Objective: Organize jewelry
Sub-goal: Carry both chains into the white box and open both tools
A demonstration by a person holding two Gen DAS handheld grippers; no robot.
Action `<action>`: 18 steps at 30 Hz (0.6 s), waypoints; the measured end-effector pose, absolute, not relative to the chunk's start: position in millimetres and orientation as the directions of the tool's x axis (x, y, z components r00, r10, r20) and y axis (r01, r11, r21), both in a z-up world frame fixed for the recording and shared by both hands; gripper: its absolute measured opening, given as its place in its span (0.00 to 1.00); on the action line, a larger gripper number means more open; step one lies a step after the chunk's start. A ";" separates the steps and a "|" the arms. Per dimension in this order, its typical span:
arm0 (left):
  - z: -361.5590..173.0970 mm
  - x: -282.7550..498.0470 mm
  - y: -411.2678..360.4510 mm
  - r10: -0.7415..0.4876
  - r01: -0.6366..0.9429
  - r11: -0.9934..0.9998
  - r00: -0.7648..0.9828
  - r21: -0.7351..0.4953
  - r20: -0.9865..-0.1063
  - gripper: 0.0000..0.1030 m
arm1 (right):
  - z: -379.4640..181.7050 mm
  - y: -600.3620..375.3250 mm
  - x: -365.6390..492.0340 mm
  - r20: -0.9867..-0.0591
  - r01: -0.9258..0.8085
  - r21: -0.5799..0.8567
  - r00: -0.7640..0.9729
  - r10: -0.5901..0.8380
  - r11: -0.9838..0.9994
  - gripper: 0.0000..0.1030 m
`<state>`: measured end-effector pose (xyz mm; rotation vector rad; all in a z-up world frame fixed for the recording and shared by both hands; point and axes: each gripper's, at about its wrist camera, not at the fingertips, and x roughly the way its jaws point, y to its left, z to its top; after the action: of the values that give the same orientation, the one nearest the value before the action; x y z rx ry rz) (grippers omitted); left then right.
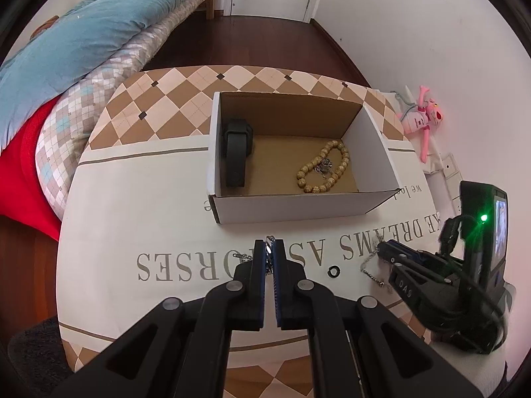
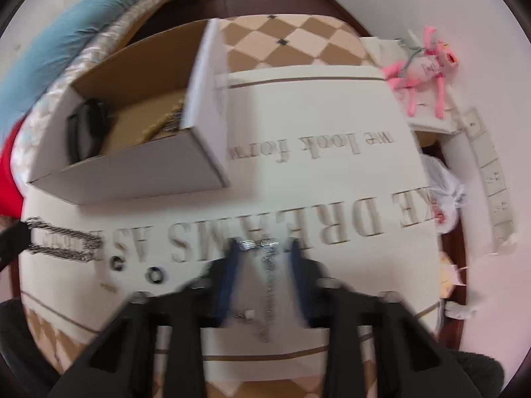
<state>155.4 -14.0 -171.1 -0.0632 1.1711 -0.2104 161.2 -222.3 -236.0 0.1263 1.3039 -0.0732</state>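
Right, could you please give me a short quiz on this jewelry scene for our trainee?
1. Name the two largest items lying in the cardboard box.
2. True or false: the left hand-held gripper is empty.
3. The small black ring lies: A in the box; B on the tablecloth in front of the box; C on the floor.
Key: 1. A black watch and a beaded bracelet. 2. False: it is shut on a silver chain bracelet. 3. B.

Left hand-held gripper clamps chain bracelet before box.
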 end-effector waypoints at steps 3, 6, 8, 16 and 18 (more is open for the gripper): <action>-170.9 155.0 -10.5 -0.196 0.126 0.979 0.369 -0.160 -0.908 0.02 | -239.5 -221.5 158.2 -0.962 0.137 0.076 0.271 0.037 0.988 0.05; -166.2 152.5 -7.1 -0.202 0.124 0.978 0.373 -0.167 -0.906 0.02 | -235.7 -233.7 150.3 -0.949 0.186 0.171 0.296 0.110 0.968 0.05; -159.4 149.8 -5.7 -0.211 0.130 0.976 0.379 -0.174 -0.901 0.02 | -221.7 -238.5 146.8 -0.934 0.207 0.221 0.327 0.145 0.953 0.05; -114.8 147.8 -2.4 -0.295 0.156 0.955 0.415 -0.252 -0.861 0.02 | -143.8 -238.5 136.0 -0.854 0.151 0.351 0.457 0.249 0.924 0.03; -101.7 150.9 -1.4 -0.330 0.164 0.944 0.415 -0.287 -0.848 0.02 | -119.4 -234.9 141.3 -0.830 0.127 0.375 0.487 0.271 0.918 0.03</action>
<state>150.9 -1.4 -101.7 -0.1686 1.1007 -0.3116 141.3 -234.9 -119.4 0.4178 1.0669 0.0908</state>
